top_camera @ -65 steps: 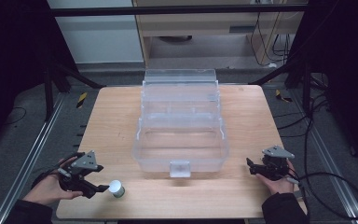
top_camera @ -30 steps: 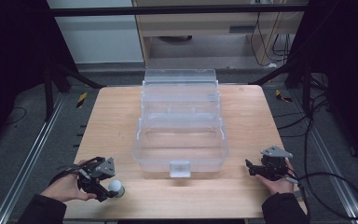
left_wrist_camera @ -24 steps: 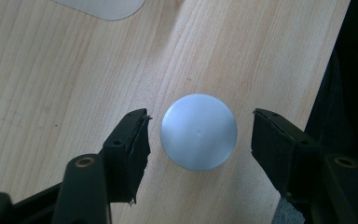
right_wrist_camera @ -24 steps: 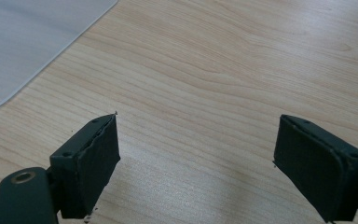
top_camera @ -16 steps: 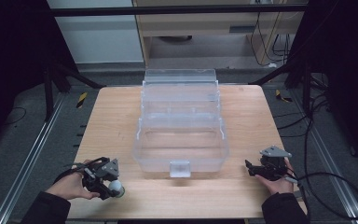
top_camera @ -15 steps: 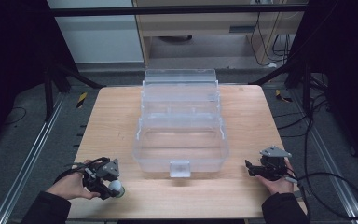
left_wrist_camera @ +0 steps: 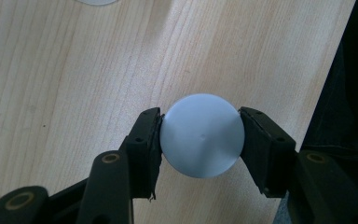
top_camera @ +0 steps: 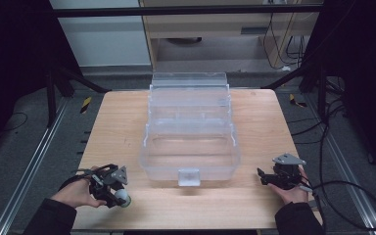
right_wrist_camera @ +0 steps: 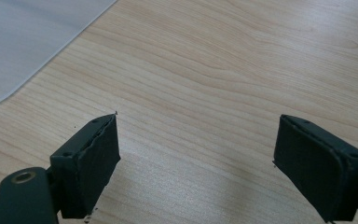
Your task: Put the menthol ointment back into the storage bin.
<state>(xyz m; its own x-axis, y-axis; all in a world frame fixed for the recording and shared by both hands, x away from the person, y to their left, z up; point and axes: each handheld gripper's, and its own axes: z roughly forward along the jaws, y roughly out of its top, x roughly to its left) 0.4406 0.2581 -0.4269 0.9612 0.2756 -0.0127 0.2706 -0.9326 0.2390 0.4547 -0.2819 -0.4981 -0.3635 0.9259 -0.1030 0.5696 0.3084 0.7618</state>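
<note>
left gripper (left_wrist_camera: 200, 140): jaws have just been closing, now clamped on the small round pale grey-blue capped jar (left_wrist_camera: 202, 135) at the wooden table's (top_camera: 127, 122) near left edge | right gripper (right_wrist_camera: 196, 163): jaws apart, holding nothing | progress: jar grasped, not lifted; likely transfer into open clear plastic tiered box (top_camera: 190, 147) beyond remains

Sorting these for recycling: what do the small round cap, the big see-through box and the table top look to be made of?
Round cap: likely plastic, pale grey-blue, matte, with a tiny moulding dot at its centre. It sits pressed between the left gripper pads.
See-through box: clear plastic, slightly cloudy, with glossy edges; the table shows through its walls.
Table top: light wood or wood-look laminate; grain lines show, but which one is unclear.
</note>
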